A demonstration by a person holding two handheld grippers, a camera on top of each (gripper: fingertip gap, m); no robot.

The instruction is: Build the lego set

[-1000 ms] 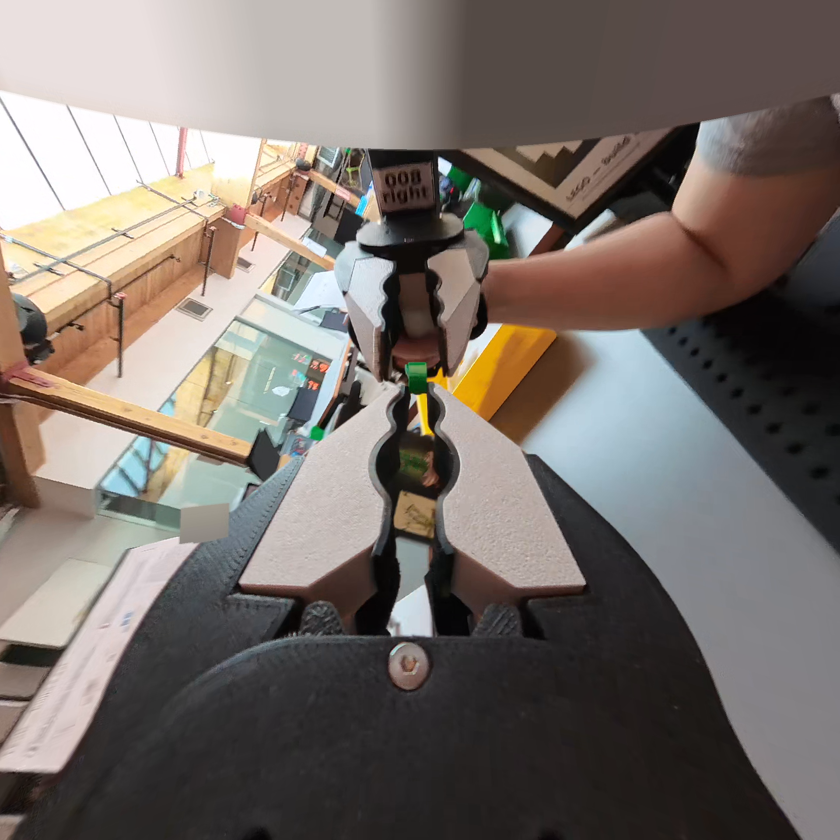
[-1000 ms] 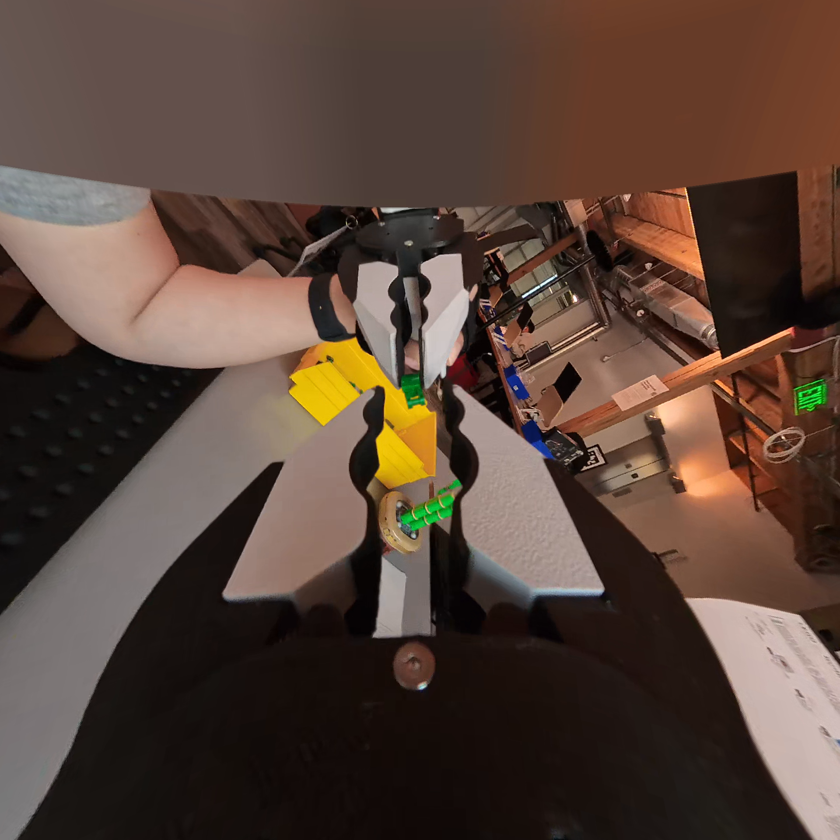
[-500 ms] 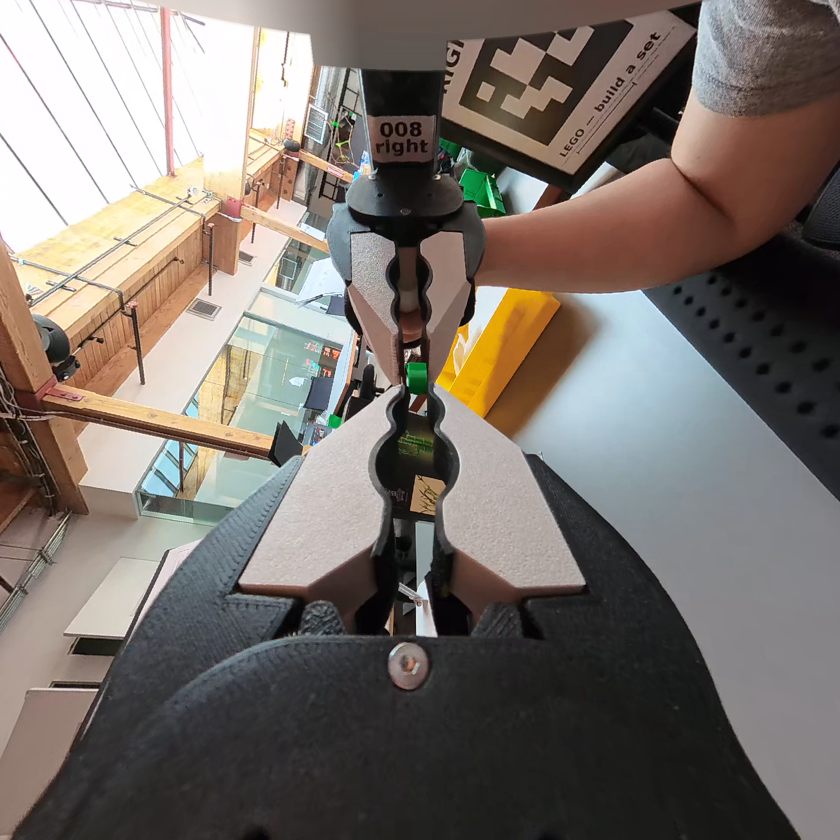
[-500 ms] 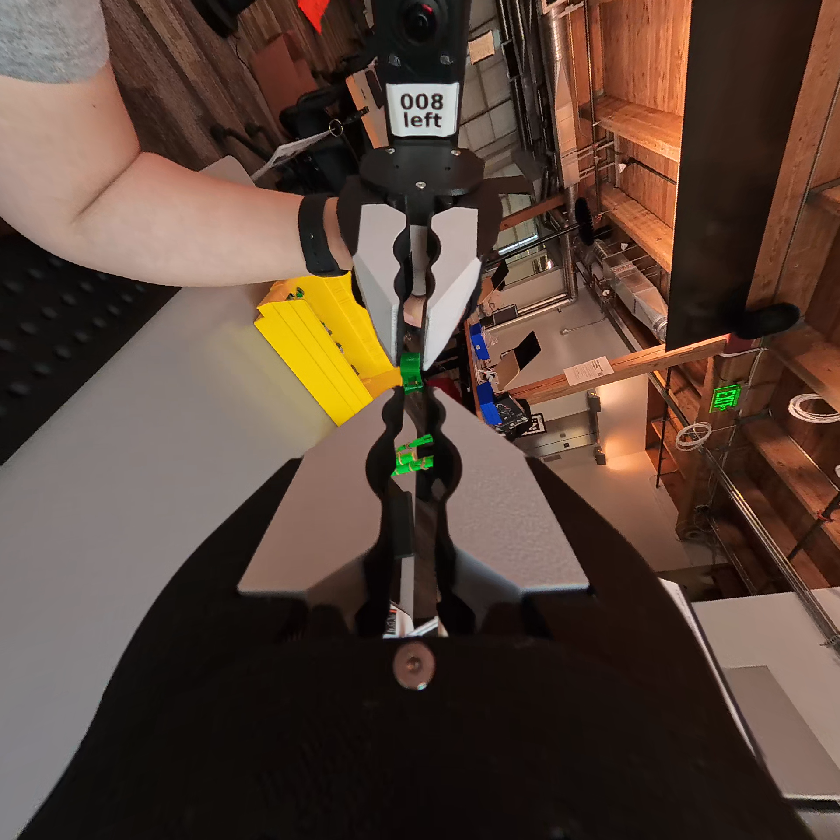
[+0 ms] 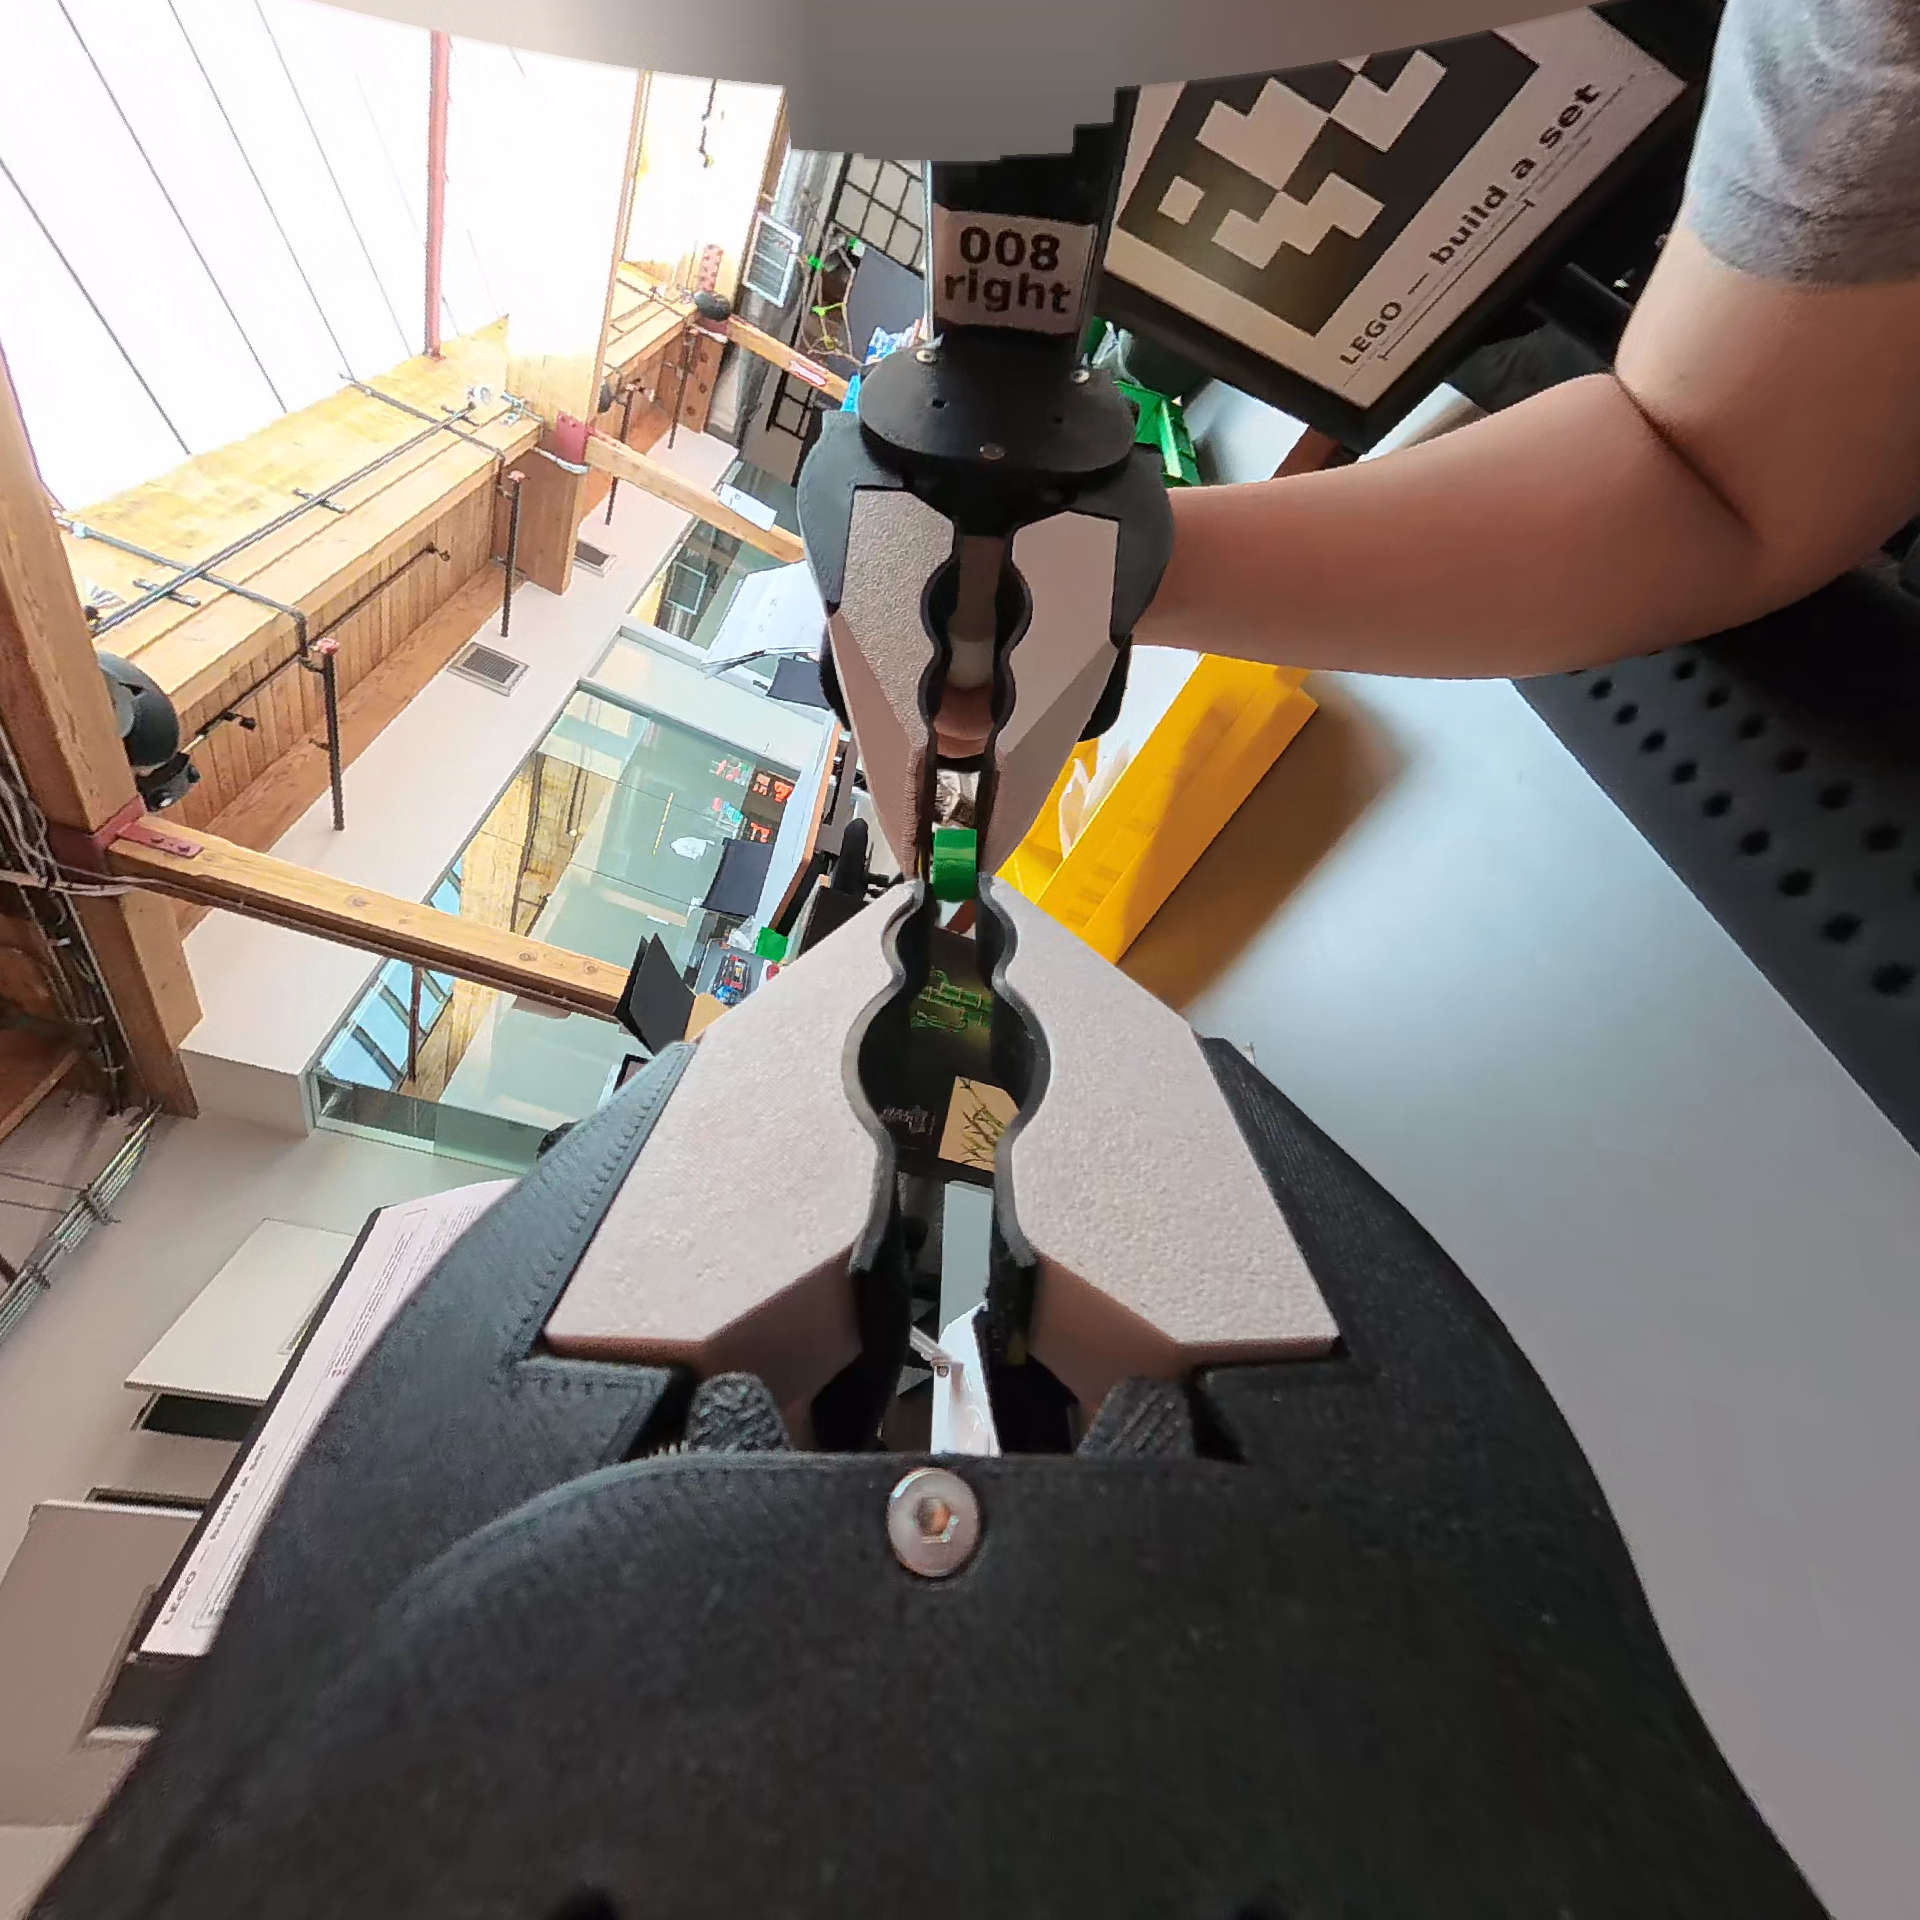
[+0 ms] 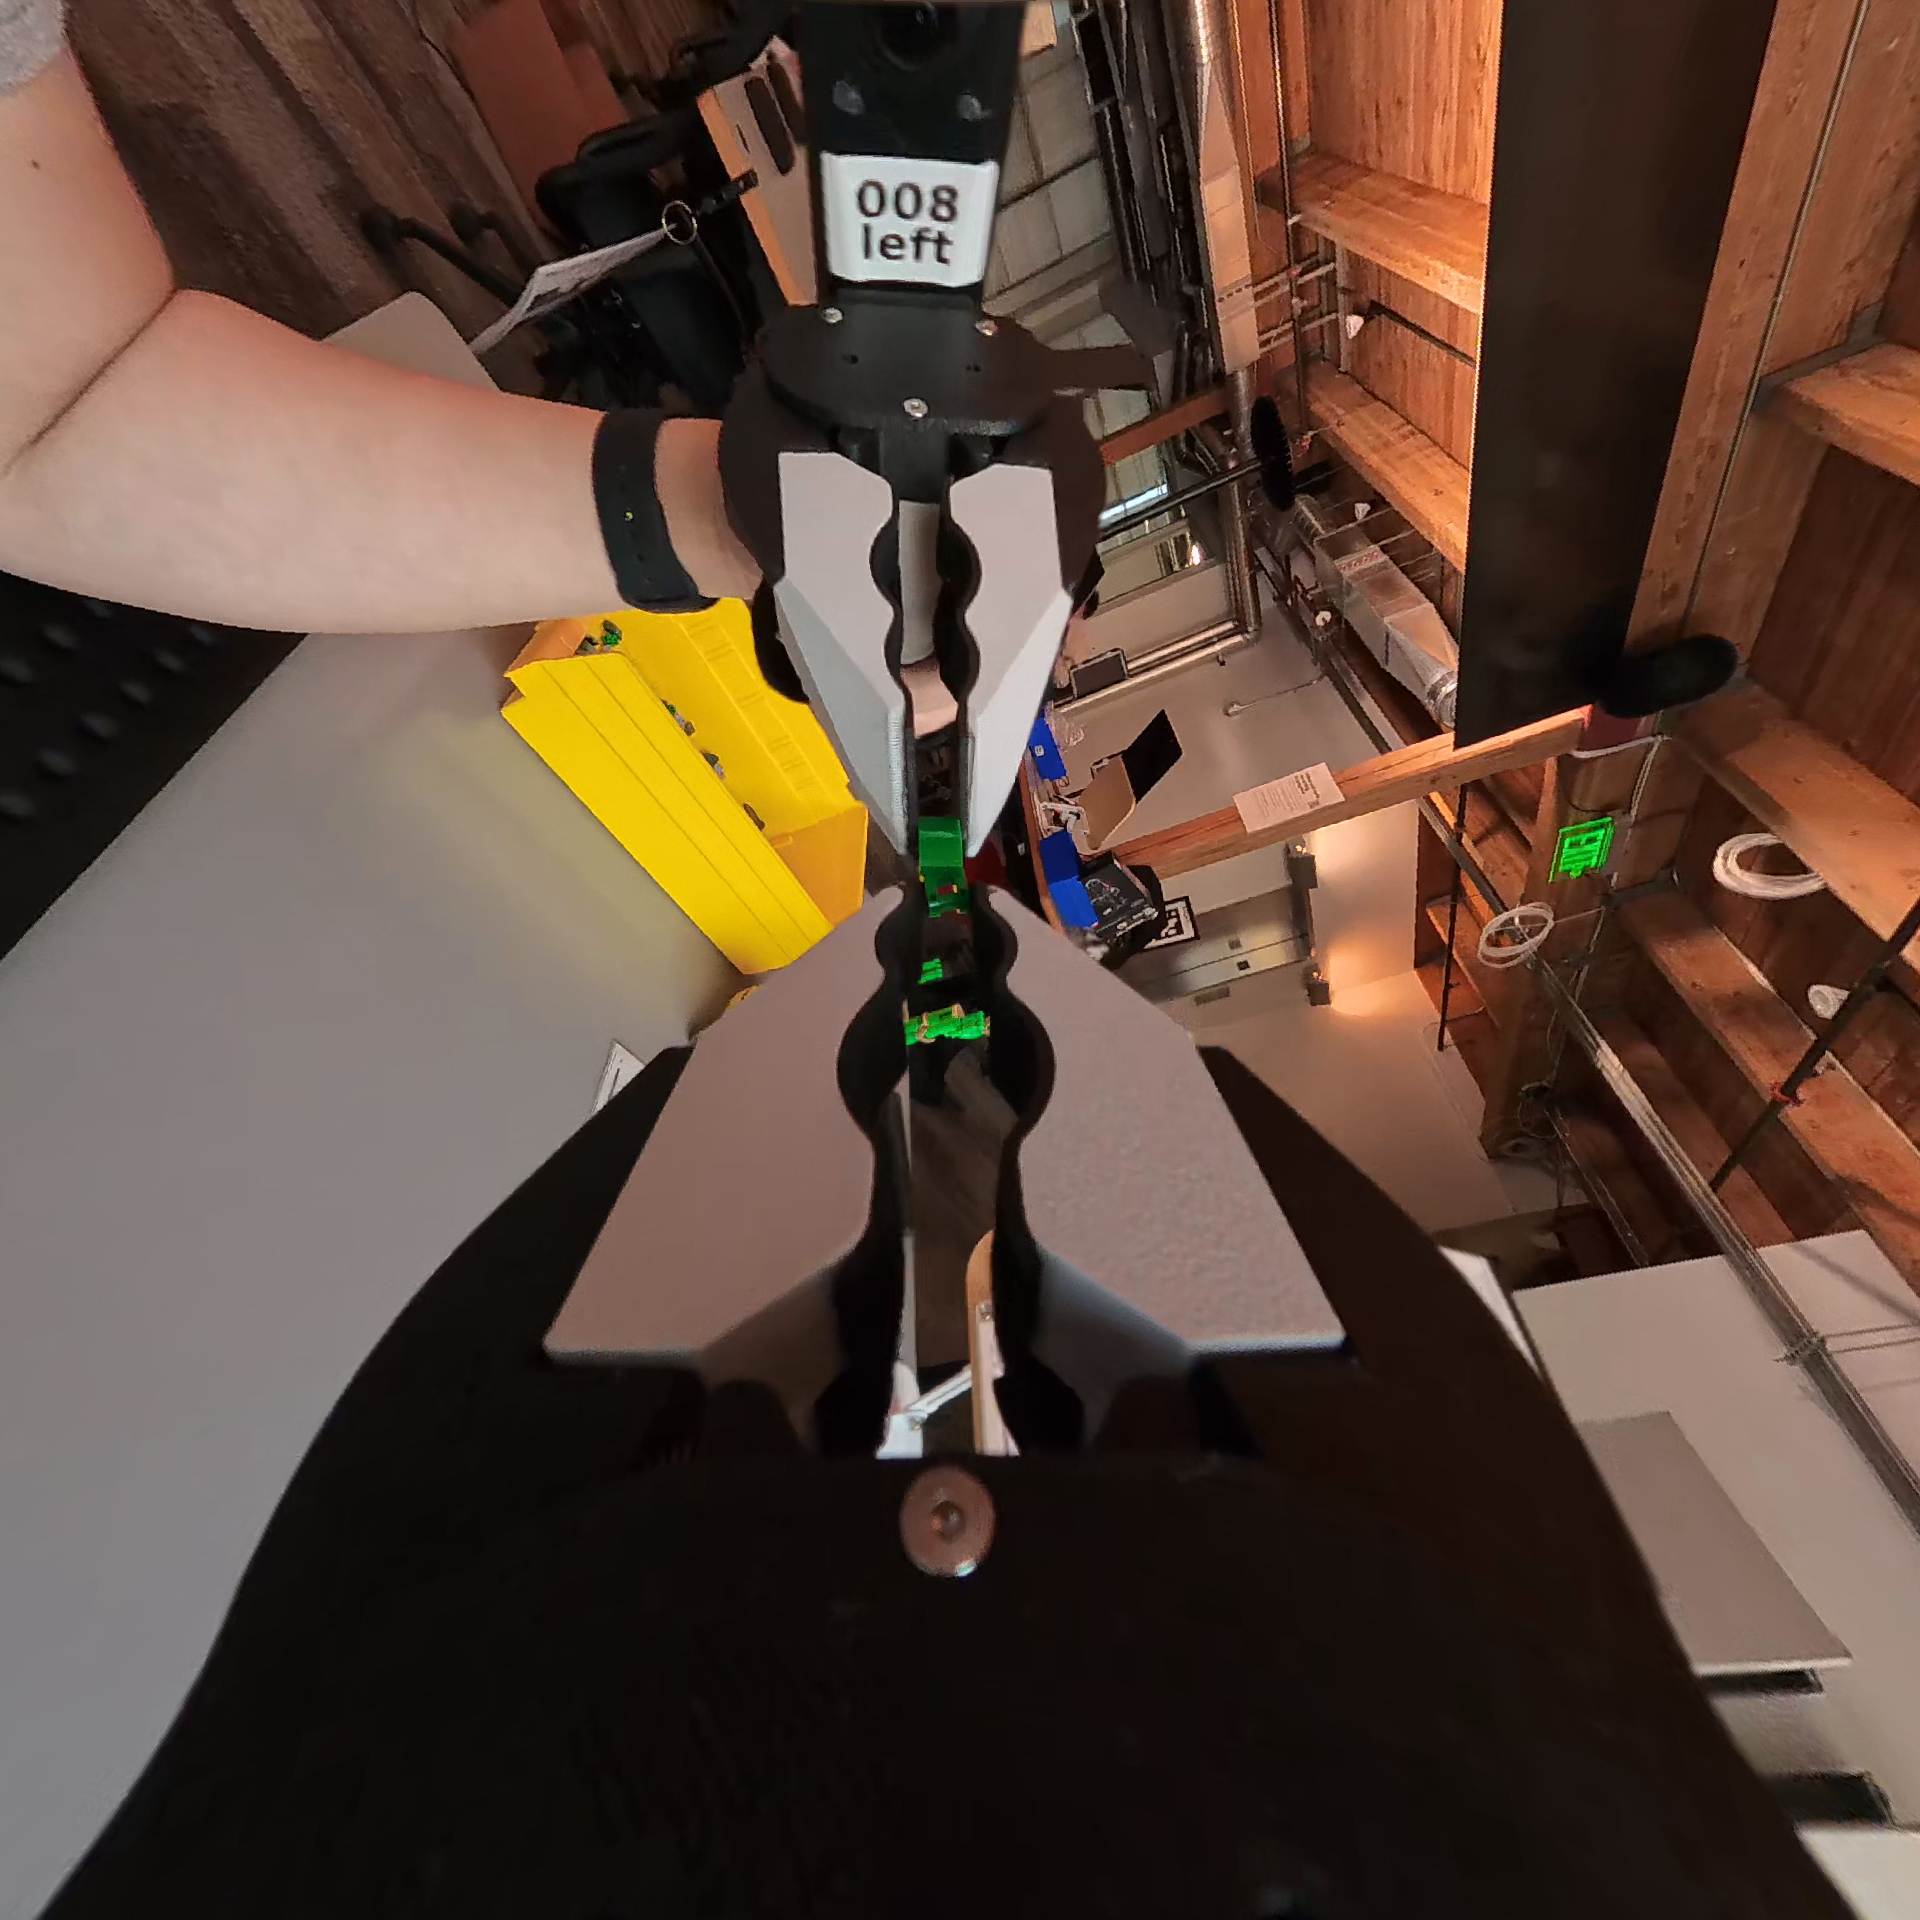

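Observation:
Both grippers are held in the air, tip to tip, facing each other. In the left wrist view my left gripper [image 5: 950, 896] is shut on a small green lego piece [image 5: 954, 860], and the right gripper's tips [image 5: 951, 821] close on the same piece from the far side. In the right wrist view my right gripper [image 6: 943, 902] is shut on a darker green piece [image 6: 943, 894] that is pressed against the bright green brick [image 6: 940, 837] in the left gripper [image 6: 938, 816]. A green lego assembly [image 6: 940, 1027] lies on the table beyond, seen between the fingers.
A yellow parts bin [image 6: 675, 758] stands on the grey table [image 6: 260, 1039]; it also shows in the left wrist view [image 5: 1174, 800]. A black perforated mat [image 5: 1766, 831] borders the table. A board with a black-and-white marker [image 5: 1351, 177] stands behind. The person's forearms reach in from the sides.
Both grippers have tilted up and drawn level, staying tip to tip with the green pieces between them. The blurred patch at the top of both views has shrunk.

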